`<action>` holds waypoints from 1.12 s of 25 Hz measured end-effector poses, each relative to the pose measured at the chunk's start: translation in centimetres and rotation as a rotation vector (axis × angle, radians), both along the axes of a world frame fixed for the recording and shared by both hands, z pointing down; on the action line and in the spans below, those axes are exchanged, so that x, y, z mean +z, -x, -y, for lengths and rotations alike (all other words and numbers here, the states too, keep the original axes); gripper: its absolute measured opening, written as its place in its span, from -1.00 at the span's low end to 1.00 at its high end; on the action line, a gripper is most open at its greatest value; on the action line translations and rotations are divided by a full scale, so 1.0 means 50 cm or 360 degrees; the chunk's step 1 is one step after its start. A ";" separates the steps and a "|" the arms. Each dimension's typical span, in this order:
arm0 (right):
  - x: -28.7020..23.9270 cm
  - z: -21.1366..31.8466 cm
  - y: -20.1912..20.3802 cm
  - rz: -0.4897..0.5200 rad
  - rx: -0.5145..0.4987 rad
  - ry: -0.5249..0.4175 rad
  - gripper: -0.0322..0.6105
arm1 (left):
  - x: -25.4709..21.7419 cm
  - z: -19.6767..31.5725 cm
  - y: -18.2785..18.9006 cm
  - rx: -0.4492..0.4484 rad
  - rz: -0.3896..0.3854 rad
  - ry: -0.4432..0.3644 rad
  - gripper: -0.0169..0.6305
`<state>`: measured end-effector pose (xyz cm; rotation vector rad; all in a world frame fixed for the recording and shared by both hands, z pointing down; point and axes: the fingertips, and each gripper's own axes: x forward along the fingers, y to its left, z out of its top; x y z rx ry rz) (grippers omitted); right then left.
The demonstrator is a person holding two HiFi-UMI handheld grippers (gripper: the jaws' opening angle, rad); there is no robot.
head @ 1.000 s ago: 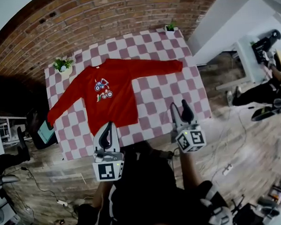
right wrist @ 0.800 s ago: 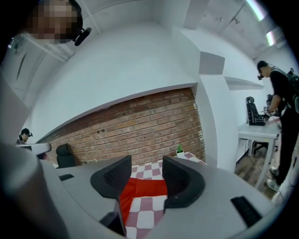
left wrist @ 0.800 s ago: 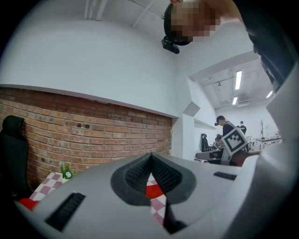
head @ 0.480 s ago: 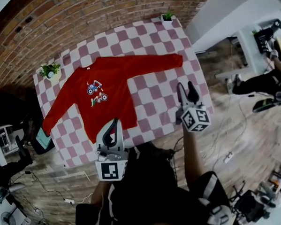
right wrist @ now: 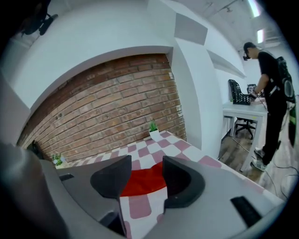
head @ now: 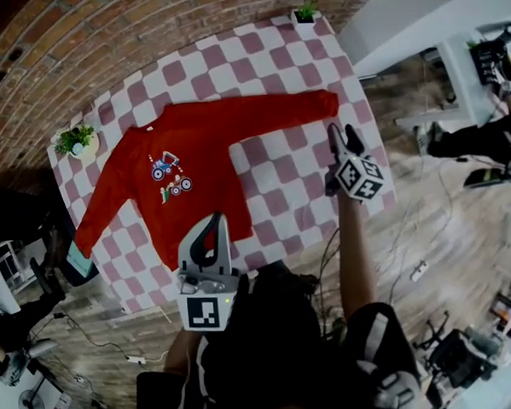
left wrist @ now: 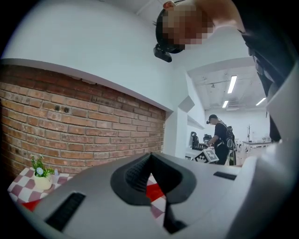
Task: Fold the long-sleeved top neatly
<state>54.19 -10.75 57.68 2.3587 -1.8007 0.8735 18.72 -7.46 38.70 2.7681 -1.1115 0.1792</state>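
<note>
A red long-sleeved top (head: 194, 164) lies flat, front up, on the pink-and-white checkered table (head: 297, 176), with both sleeves spread out. My left gripper (head: 214, 227) hangs over the top's hem at the table's near edge. Its jaws are shut with nothing between them. In the left gripper view, the left gripper (left wrist: 150, 161) shows only a sliver of the red top (left wrist: 154, 192) below its jaws. My right gripper (head: 343, 133) stands open just short of the right sleeve's cuff (head: 323, 104). In the right gripper view, the right gripper (right wrist: 145, 169) frames that red cuff (right wrist: 140, 184) between its open jaws, without touching it.
Small potted plants stand at the table's far left corner (head: 77, 140) and far right corner (head: 305, 11). A brick wall (head: 102, 45) runs behind the table. A white desk (right wrist: 243, 112) and a person (right wrist: 271, 79) are off to the right, on the wooden floor.
Both grippers have moved forward over the table. The right one travelled farther, up to the right sleeve's cuff. The left one now overlaps the top's hem.
</note>
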 end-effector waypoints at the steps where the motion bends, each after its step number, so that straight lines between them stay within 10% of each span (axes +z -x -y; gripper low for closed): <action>1: 0.020 0.011 -0.013 0.0003 0.0011 0.0028 -0.26 | 0.005 0.007 -0.004 0.0001 0.0000 0.0007 -0.94; 20: 0.311 0.109 -0.144 0.0084 0.0063 0.0438 -0.27 | 0.085 0.073 -0.017 -0.0048 0.0085 0.0091 -0.94; 28: 0.323 0.117 -0.134 -0.0053 -0.0004 0.0524 -0.59 | 0.088 0.069 -0.019 -0.0067 0.0078 0.0079 -0.94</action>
